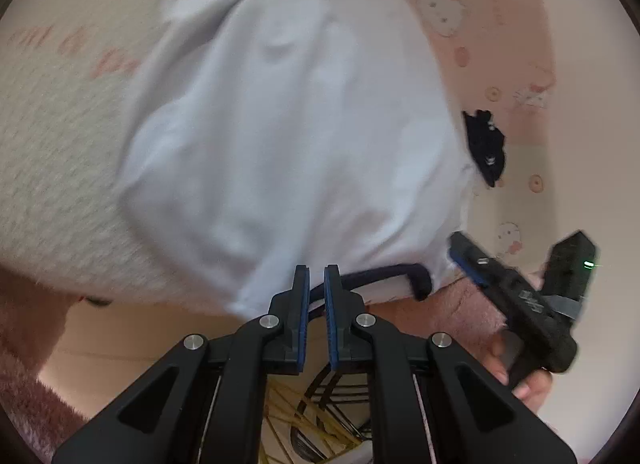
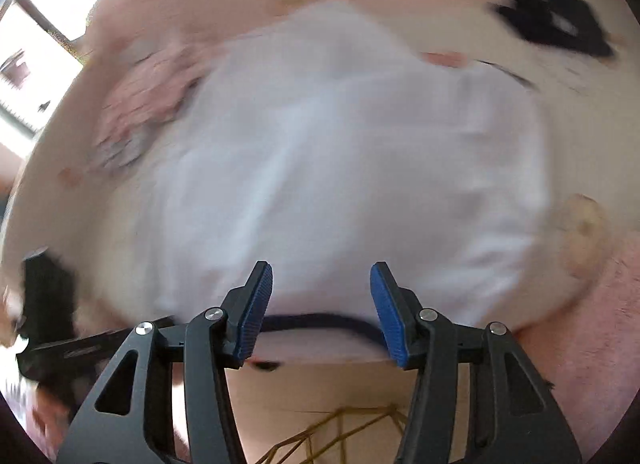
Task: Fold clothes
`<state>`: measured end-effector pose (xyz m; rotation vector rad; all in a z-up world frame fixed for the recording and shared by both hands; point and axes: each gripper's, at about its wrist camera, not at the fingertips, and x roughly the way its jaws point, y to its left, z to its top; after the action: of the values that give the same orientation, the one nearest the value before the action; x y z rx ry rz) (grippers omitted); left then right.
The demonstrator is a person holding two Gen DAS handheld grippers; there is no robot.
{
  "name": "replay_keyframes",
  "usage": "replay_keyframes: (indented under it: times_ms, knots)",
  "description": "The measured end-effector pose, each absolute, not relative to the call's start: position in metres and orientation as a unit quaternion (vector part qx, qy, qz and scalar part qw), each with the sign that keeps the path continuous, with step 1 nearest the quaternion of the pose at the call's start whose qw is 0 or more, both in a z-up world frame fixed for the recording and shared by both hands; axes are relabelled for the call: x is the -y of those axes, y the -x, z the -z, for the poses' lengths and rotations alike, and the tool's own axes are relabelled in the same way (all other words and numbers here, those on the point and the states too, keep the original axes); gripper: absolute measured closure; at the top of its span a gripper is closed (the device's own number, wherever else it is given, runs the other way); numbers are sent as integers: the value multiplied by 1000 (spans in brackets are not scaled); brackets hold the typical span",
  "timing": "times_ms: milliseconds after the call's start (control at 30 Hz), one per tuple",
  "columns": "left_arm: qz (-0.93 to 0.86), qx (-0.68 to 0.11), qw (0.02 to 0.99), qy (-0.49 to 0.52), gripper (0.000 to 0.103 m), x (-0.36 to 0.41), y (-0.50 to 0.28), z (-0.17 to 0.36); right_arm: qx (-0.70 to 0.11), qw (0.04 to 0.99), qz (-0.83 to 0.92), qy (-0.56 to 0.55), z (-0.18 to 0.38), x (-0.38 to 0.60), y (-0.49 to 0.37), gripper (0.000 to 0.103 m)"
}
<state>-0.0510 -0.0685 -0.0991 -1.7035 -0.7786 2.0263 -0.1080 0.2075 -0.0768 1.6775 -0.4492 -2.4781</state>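
A white garment (image 1: 280, 123) with a navy hem (image 1: 384, 274) lies spread on a pink printed sheet (image 1: 504, 43). My left gripper (image 1: 317, 284) is at its near edge, jaws almost together, with the navy hem running in between the pads. My right gripper (image 1: 520, 252) stands open just right of the garment's near corner, a hand on its handle. In the blurred right wrist view, the right gripper (image 2: 322, 278) hangs open over the white garment (image 2: 340, 151). The navy hem (image 2: 320, 320) runs low between its fingers, and neither pad presses on it. The left gripper (image 2: 48, 304) is a dark blur at the left.
A small dark cloth (image 1: 486, 147) (image 2: 552, 23) lies on the sheet beyond the garment. A fluffy white blanket (image 1: 52, 183) borders the garment's left side, with pink plush (image 1: 24, 384) nearer. A gold wire rack (image 1: 304, 420) (image 2: 340, 432) sits below the bed edge. A window (image 2: 24, 43) is far left.
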Motion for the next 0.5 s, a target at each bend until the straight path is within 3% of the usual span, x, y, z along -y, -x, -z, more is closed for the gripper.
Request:
replay_keyframes:
  times_ms: [100,233,367,500]
  knots:
    - [-717,233,151,639,95,63,48,111,131,33,804,-580,93,-223,105,50]
    - [-691,304,121,644,95,89,32,116,117,22,775,-621,114,-253,104,50]
    - [-728,347,99,583,95,118,28,99,191,8,788,-585,116,-280,100,49]
    - [-760,272,100,581,95,90,45,94,176,-37,803,-568,126,-291,115,45]
